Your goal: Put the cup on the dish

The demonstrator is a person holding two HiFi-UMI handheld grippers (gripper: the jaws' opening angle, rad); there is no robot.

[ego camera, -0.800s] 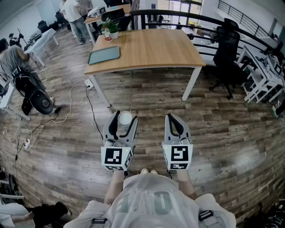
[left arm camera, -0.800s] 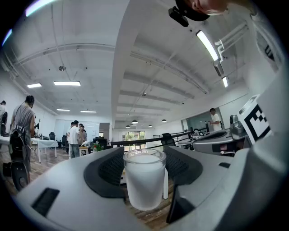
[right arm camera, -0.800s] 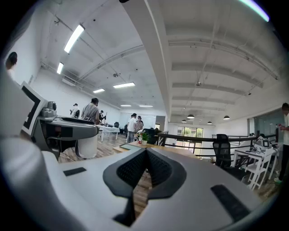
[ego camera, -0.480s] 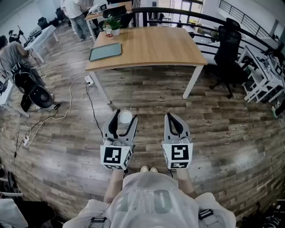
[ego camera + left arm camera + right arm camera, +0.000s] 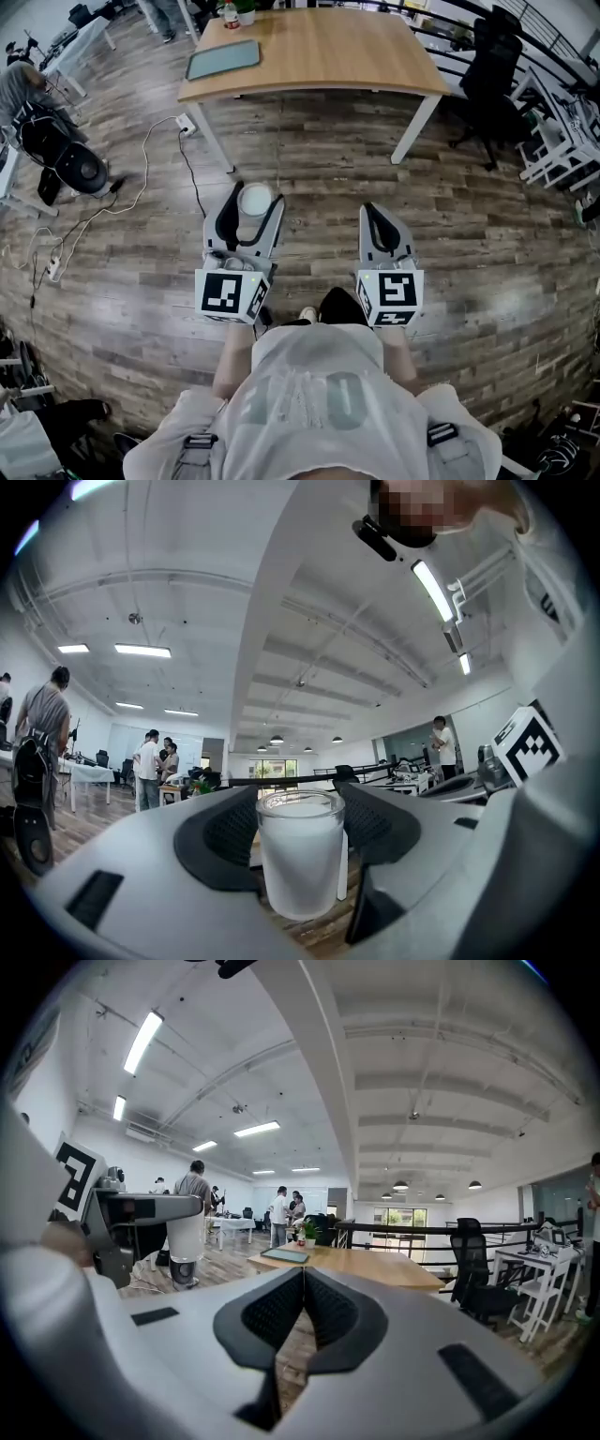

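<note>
Step in hand: the person is holding the cup (image 5: pixel 300 860) up in the left gripper (image 5: pixel 253 190) over the wooden floor (image 5: pixel 309 178), well apart from the table (image 5: pixel 319 47), so the carry towards the dish seems to be the step under way; the placing is not yet done.
Next move: it is calling for bringing the cup level to the table and setting it down upright on the flat grey-green tray (image 5: pixel 223 58) at the table's left part (probably the dish meant, though it is too small here to be sure), and only then letting the jaws go.
Left gripper: its jaws are standing wide, with the dark pads pressing on the cup's two sides and gripping it.
Right gripper (image 5: pixel 302 1274): its jaws are meeting at the tips with nothing between them; it is hanging idle beside the left one.
Cup's place: it is sitting upright between the left jaws, its rim rising just above the pads.
Cup's look: a small straight-sided tumbler, frosted milky white with a clearer rim; whether it is holding anything is not showing.
</note>
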